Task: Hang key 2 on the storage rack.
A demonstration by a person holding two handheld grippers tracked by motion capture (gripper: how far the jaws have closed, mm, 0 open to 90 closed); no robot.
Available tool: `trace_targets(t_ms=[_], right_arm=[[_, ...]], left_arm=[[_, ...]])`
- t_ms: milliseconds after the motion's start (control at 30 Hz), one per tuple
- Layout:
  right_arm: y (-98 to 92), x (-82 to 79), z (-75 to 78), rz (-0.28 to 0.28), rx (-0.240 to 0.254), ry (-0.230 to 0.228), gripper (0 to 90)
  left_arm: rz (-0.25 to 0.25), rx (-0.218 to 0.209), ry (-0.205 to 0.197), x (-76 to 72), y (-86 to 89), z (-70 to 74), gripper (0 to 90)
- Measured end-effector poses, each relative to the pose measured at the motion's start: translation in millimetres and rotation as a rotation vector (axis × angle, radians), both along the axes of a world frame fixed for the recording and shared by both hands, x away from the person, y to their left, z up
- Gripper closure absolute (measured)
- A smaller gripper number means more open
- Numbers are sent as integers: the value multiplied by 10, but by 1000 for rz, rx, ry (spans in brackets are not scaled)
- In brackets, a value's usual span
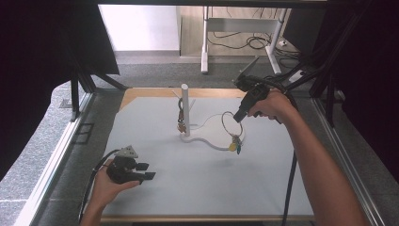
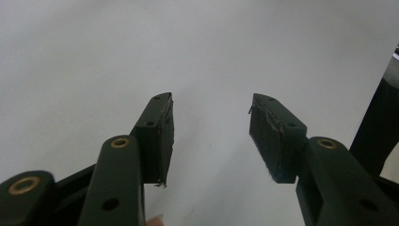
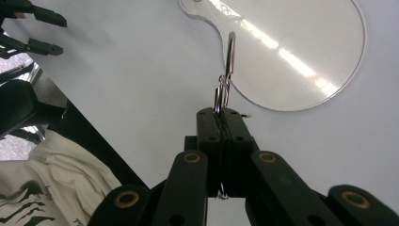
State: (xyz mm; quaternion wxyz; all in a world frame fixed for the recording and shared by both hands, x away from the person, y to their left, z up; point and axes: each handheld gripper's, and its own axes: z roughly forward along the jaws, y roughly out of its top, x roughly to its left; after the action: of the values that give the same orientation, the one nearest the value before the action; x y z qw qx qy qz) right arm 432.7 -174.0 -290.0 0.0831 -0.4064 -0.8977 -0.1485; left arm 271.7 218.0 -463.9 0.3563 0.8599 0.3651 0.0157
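Right gripper [image 1: 240, 114] clamped on key ring [image 1: 232, 124], lifted for hanging on post [image 1: 185, 110] (probably); left gripper [image 1: 145, 171] released, idle.

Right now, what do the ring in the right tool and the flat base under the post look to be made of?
The ring, pinched in the right tool, looks like polished metal wire: thin, silvery, with bright glints. The base looks like clear glossy plastic, perhaps acrylic: the mat shows through it, and it mirrors ceiling lights. The post looks matte white, material unclear.
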Motion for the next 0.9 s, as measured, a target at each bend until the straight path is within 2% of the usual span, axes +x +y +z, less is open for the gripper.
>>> trace_targets(t_ms=[333, 600, 900], right_arm=[[51, 84, -18, -14, -13, -23, 887], [110, 255, -25, -28, -36, -45, 887], [222, 463, -44, -49, -35, -57, 888]], left_arm=[[3, -6, -5, -2, -3, 12, 507], [4, -14, -2, -3, 22, 4, 507], [9, -25, -5, -2, 64, 3, 508]])
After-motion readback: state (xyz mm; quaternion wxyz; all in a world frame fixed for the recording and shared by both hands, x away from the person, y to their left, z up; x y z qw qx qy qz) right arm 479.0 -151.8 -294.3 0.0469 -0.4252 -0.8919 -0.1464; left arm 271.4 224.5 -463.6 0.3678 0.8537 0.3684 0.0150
